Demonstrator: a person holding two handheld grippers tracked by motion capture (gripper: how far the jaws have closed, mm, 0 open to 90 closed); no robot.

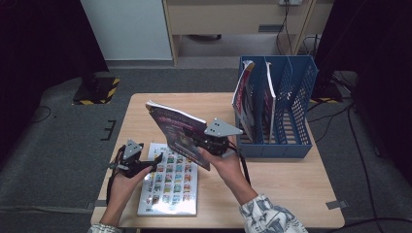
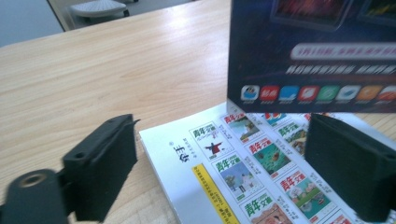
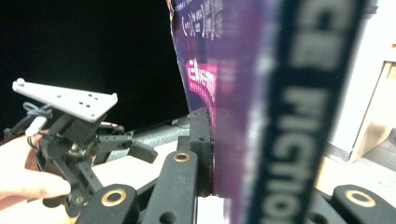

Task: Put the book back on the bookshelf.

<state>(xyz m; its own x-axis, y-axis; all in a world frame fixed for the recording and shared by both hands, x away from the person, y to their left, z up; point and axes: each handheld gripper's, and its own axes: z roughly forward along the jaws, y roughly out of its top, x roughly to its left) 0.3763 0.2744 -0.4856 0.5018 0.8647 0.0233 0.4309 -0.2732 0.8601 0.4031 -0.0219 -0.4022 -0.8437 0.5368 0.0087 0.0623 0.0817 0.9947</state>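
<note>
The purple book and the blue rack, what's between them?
Just bare table and air between the purple book and the blue rack, seen from the high view.

You're in an office-like recording room: a wooden table (image 1: 291,179) on grey carpet (image 1: 58,145), a blue file rack (image 1: 286,104) (magazines inside), pale cabinets (image 1: 233,19), and floor cables (image 1: 359,145).

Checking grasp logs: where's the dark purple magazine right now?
High view: the dark purple magazine is lifted over the table's middle, clamped in the right claw, left of the blue file rack and above the white magazine lying flat.
</note>
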